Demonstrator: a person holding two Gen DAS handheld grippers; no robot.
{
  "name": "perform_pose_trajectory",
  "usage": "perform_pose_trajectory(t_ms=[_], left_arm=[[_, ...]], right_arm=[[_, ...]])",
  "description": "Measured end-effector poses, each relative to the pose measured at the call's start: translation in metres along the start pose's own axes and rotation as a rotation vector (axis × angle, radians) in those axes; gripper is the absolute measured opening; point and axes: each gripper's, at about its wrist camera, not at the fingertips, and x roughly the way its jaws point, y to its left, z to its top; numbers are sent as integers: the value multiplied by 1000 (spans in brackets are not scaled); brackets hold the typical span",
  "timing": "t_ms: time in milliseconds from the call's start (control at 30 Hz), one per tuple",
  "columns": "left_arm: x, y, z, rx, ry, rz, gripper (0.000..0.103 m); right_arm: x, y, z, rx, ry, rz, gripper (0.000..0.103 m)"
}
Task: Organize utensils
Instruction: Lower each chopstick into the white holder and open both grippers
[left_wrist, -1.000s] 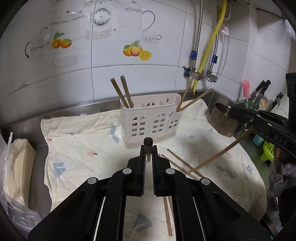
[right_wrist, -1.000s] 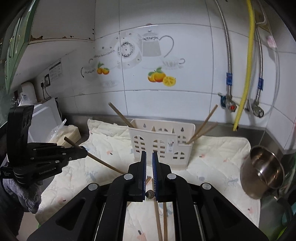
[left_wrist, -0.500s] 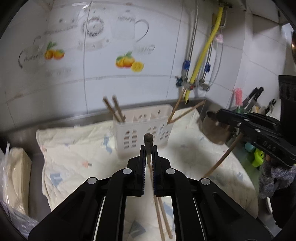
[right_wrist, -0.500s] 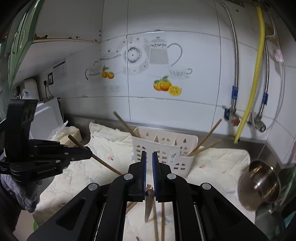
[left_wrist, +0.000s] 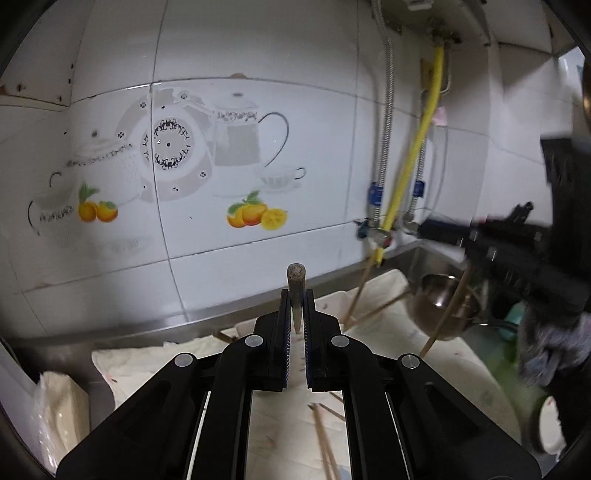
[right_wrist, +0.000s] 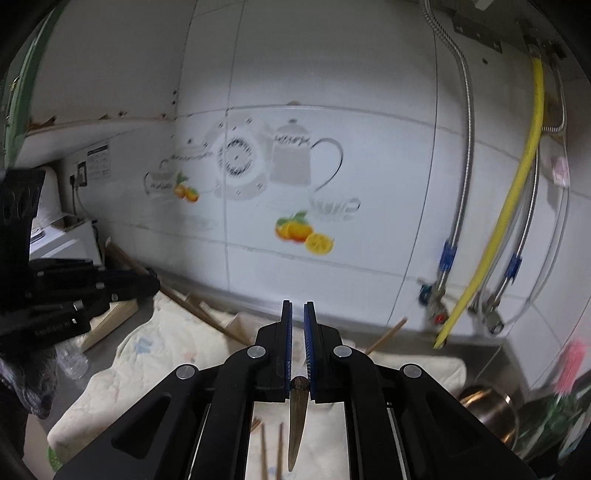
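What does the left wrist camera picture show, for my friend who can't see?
The left gripper pinches one wooden chopstick before a white tiled wall. At right, the right gripper holds another chopstick.

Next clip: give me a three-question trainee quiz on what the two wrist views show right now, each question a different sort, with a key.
1. True or false: the left gripper is shut on a chopstick.
2. What does the right gripper hold? A) a spoon B) a chopstick C) nothing
3. Fill in: chopsticks still lie loose on the ____ below the grippers.

Key:
1. True; its blunt end sticks up past the fingertips.
2. B; it is pinched deep between the jaws and its thin end hangs down toward the cloth.
3. Cloth; a few chopsticks show between the left gripper's fingers.
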Motion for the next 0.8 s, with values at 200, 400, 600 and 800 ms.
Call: perform_pose_trajectory(t_ms=[200,400,600,800], left_arm=[[30,15,1,-18,44,23,5],[55,25,-11,-36,105,33,5],[70,32,-19,-48,140,30,5],[75,35,-22,-52,160,27,5]], right_arm=[[28,-20,40,-4,-46,-46,6],[57,-38,58,46,-101,-62,6],[88,-48,50,89,-129,-72,6],[117,-55,27,138,-78,-50,6]])
